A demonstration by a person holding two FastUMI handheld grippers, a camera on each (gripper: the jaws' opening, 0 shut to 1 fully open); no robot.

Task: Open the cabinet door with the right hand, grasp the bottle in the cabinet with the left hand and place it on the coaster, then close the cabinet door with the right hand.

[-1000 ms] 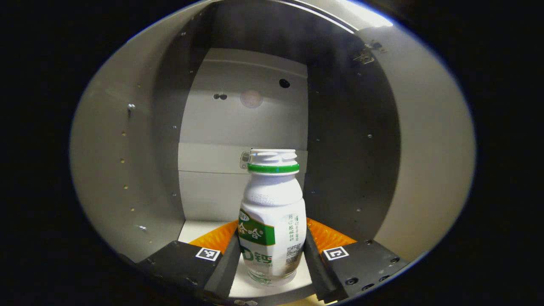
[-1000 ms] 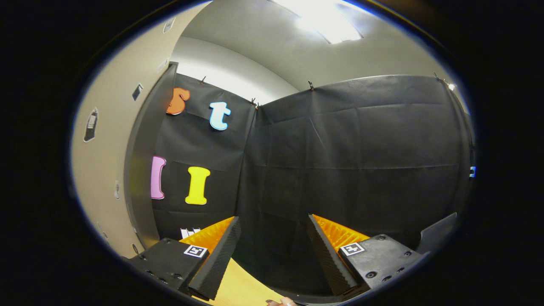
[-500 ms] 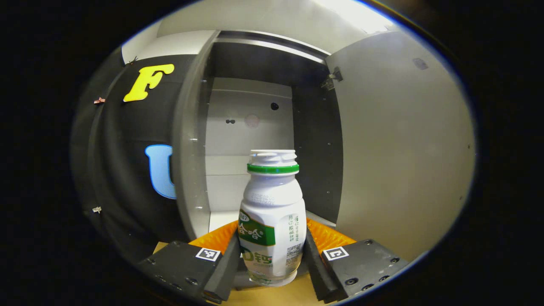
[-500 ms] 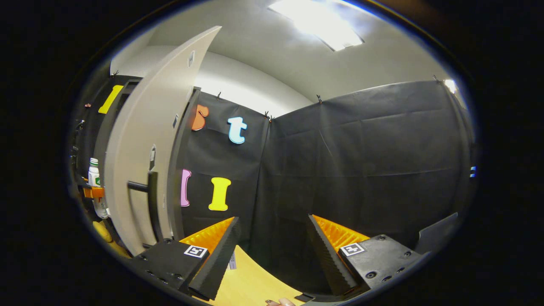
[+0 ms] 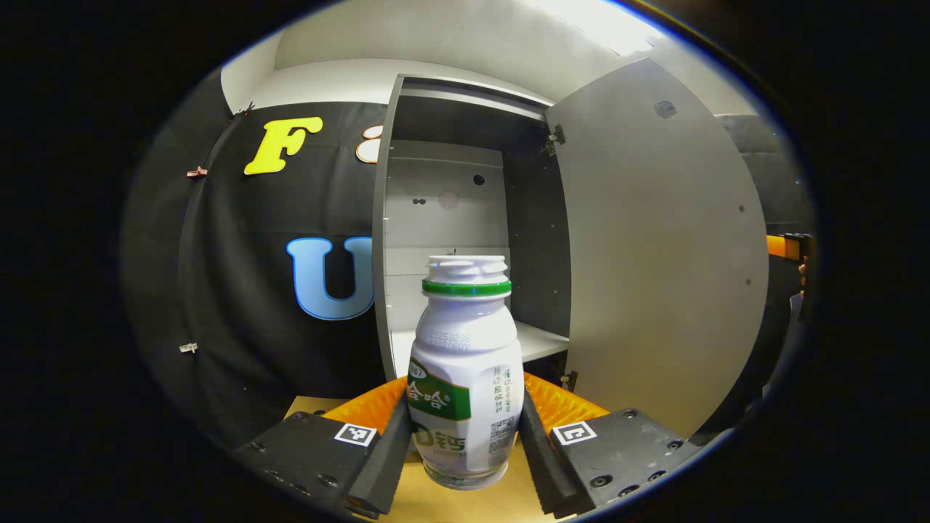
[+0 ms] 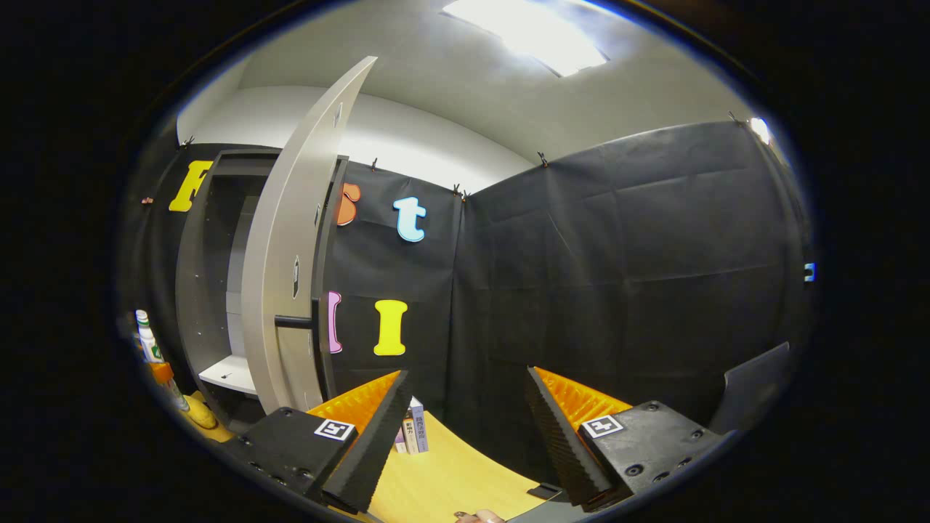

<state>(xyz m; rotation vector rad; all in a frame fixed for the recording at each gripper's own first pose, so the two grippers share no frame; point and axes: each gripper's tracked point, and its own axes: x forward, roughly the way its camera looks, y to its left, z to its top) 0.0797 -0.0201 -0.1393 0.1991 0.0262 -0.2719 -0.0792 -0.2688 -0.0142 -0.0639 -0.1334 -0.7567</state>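
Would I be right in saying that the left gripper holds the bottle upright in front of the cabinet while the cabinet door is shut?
Not quite: the cabinet door stands wide open, as the left gripper view shows, with the cabinet interior exposed. The rest holds: the left gripper grips the upright bottle in front of it.

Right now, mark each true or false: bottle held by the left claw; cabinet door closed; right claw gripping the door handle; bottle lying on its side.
1. The left claw holds the bottle. True.
2. The cabinet door is closed. False: it stands open.
3. The right claw grips the door handle. False: it is open, apart from the handle.
4. The bottle lies on its side. False: it is upright.
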